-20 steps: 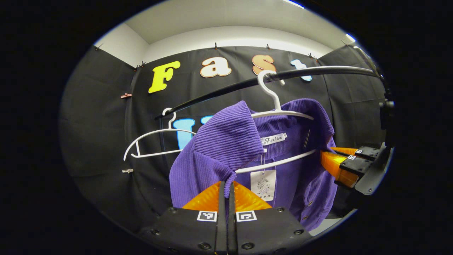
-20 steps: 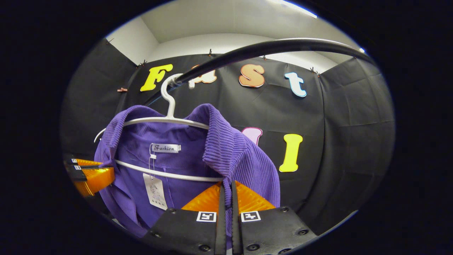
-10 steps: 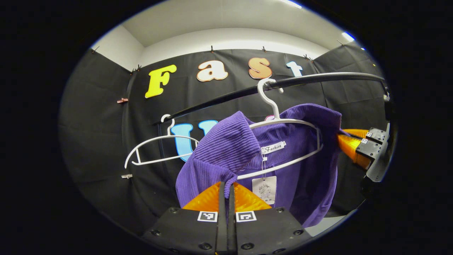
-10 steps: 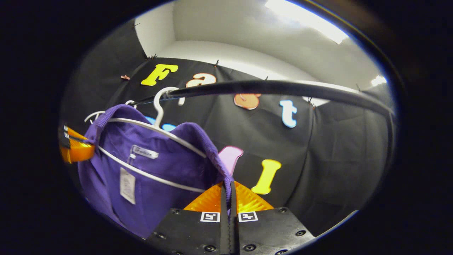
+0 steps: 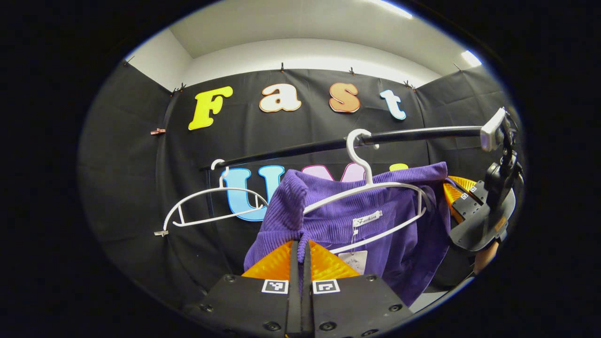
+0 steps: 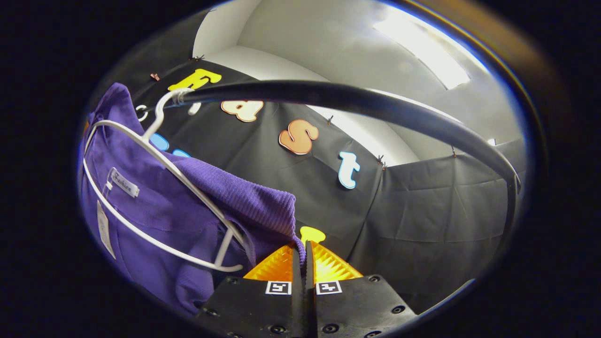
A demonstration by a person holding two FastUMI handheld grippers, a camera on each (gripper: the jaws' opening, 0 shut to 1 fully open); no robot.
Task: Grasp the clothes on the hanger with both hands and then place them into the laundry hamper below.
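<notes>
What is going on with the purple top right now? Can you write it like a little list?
garment: purple top, stretched between both grippers
left gripper: shut on the top's shoulder
right gripper: shut on the other shoulder
hanger: white, tilted, partly out of the top, hooked on the black rail
spare hanger: white, bare, on the same rail
hamper: cannot tell

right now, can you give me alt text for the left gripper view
The left gripper is shut on the shoulder of a purple top that hangs half off a white hanger on a black rail. The right gripper holds the top's far side, and a bare hanger hangs further along the rail.
</notes>
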